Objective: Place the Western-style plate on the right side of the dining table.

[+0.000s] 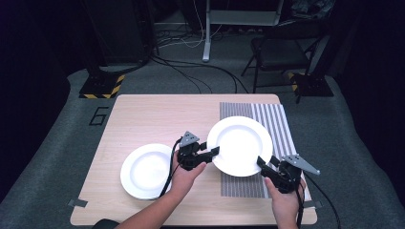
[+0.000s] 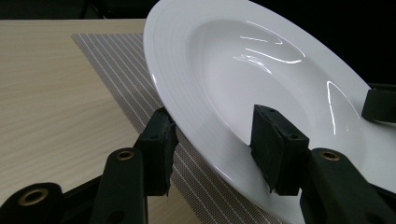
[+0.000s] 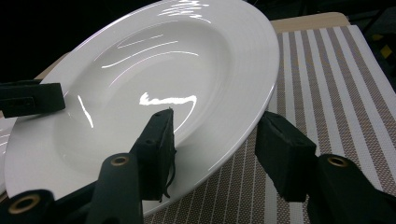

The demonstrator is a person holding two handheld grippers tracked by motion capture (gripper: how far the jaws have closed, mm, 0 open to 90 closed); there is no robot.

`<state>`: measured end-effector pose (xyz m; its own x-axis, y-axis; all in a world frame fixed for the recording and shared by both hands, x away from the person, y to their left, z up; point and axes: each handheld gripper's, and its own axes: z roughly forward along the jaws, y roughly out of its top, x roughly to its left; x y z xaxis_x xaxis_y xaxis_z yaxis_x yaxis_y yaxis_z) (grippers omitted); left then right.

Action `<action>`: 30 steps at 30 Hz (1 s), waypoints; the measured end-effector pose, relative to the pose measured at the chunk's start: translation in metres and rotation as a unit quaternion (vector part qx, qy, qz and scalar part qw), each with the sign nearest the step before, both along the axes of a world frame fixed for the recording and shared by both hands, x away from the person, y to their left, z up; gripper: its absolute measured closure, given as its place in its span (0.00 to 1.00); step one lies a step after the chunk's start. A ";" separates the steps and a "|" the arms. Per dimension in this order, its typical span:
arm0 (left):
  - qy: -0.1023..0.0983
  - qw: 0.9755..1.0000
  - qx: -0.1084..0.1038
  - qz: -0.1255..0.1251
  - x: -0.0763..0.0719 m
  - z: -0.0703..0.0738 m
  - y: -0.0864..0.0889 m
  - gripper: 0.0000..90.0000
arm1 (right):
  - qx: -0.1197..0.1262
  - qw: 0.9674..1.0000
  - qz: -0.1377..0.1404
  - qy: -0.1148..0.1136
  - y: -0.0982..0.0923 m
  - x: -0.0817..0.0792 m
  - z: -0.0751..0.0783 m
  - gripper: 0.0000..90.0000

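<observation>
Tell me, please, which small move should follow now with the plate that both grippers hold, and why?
Probably carry the held plate left toward the second plate and keep it level. The left gripper and right gripper clamp opposite rims, and it hangs tilted over the striped mat.

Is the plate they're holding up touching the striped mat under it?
Apart. In the left gripper view the plate is tilted, its rim raised clear of the striped mat, pinched by the left claw.

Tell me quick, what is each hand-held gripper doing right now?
Left hand-held gripper: closed on the left rim of the raised white plate.
Right hand-held gripper: closed on the same plate's right rim.
</observation>
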<state>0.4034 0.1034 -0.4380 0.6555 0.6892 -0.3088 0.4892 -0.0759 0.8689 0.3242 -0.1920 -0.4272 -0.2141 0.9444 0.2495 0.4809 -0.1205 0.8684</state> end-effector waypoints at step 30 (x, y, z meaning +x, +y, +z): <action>0.021 1.000 0.007 -0.004 0.016 -0.011 -0.033 0.58 | 0.021 1.000 -0.017 0.010 -0.024 -0.002 -0.014 0.55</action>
<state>0.4193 0.0706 -0.4494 0.6475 0.6886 -0.3266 0.5248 -0.0920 0.8463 0.3223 -0.2159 -0.4407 -0.1774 0.9392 0.2939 0.4935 -0.1735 0.8523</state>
